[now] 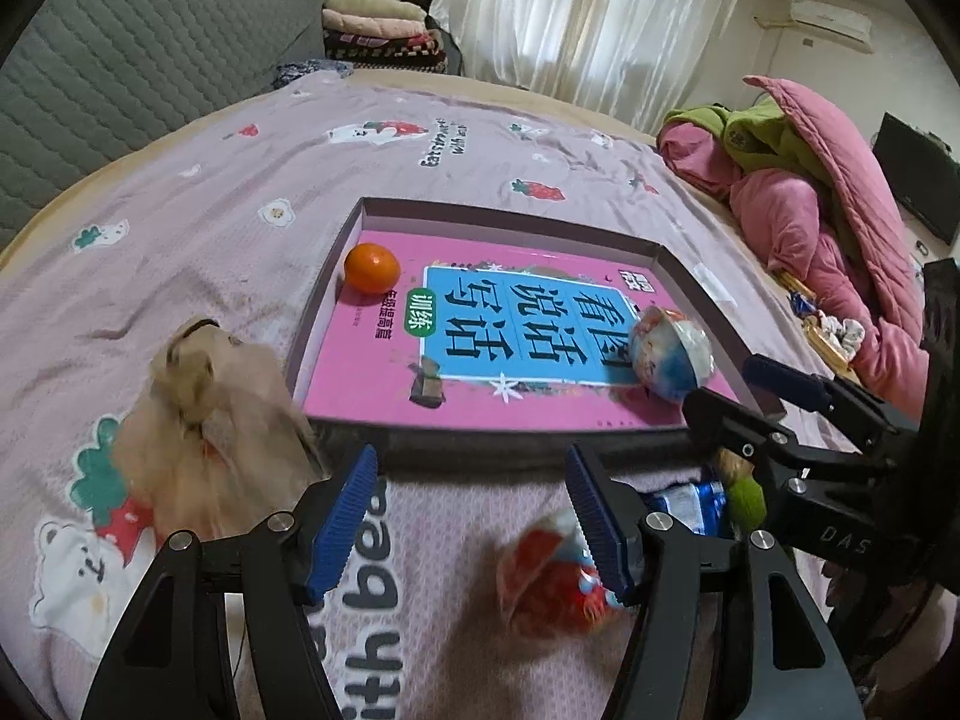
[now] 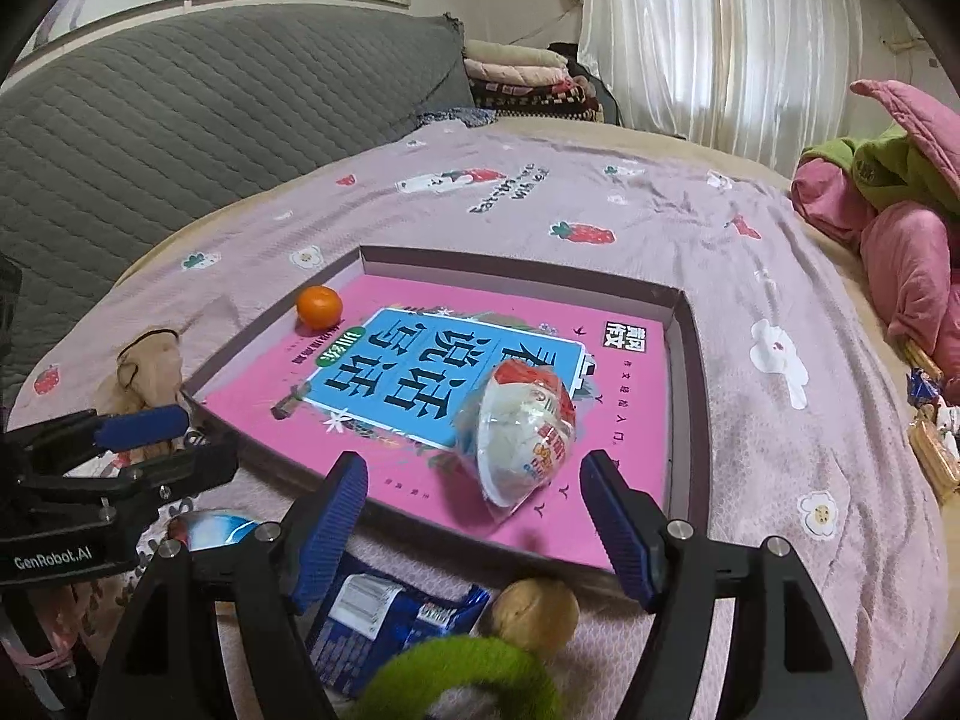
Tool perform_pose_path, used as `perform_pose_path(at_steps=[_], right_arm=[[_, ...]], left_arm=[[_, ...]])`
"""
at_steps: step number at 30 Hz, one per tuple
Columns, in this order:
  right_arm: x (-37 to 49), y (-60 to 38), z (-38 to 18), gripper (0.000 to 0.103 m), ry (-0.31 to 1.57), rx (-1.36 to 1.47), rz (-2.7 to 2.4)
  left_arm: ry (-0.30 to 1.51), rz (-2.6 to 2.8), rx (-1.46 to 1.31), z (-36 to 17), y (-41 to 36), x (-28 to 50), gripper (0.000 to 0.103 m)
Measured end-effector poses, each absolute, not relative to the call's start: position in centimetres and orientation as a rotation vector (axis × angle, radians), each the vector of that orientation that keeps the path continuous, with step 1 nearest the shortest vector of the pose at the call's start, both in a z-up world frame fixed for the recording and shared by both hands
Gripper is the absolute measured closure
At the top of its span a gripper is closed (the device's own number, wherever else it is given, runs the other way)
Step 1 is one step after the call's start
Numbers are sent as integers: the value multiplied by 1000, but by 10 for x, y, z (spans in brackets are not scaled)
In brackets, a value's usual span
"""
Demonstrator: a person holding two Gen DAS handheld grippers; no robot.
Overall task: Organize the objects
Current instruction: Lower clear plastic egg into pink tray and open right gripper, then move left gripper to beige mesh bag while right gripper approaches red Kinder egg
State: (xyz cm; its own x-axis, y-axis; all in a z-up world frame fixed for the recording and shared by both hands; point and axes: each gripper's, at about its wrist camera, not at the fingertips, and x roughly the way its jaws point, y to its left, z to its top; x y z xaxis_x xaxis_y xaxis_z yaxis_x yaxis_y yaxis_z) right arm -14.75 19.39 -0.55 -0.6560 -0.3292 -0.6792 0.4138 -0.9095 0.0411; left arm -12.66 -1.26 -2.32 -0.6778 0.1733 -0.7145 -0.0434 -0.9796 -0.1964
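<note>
A shallow box [image 1: 336, 258] [image 2: 684, 336] lies on the bed with a pink book [image 1: 372, 372] [image 2: 624, 348] inside. On the book sit an orange [image 1: 372, 267] [image 2: 319, 306] and a wrapped egg-shaped toy [image 1: 672, 351] [image 2: 519, 435]. My left gripper [image 1: 471, 525] is open above the bedspread; a red wrapped snack [image 1: 552, 582] lies by its right finger. My right gripper [image 2: 474, 531] is open just in front of the egg toy, empty. A blue snack packet [image 2: 384, 618], a walnut-like ball [image 2: 534, 609] and a green fuzzy thing [image 2: 462, 678] lie under it.
A beige plush toy [image 1: 198, 420] [image 2: 147, 372] lies left of the box. Pink and green quilts [image 1: 798, 192] are piled at the right. A grey padded headboard [image 2: 180, 138] stands at the left, folded blankets [image 1: 378, 30] at the back.
</note>
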Motion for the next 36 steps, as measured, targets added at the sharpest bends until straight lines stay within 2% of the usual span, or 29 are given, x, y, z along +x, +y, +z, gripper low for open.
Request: perform_pose_path(at_steps=[6,20,23,36], right_arm=[[-130,195,0,25,145,986,-2539],[-81,202,31,21,141,899,-2606],[-73,209,38,21,116,884,-2622],[-41,223,58,20,95,843,-2682]], left_arm=[[-213,2768,-1168,-12,-7,-110,36],[-182,2778,-1055,24,3,-79,36],[-179,2786,-1027,33,2,-73,29],[-176,2815,-946,58,-8,-48,29]])
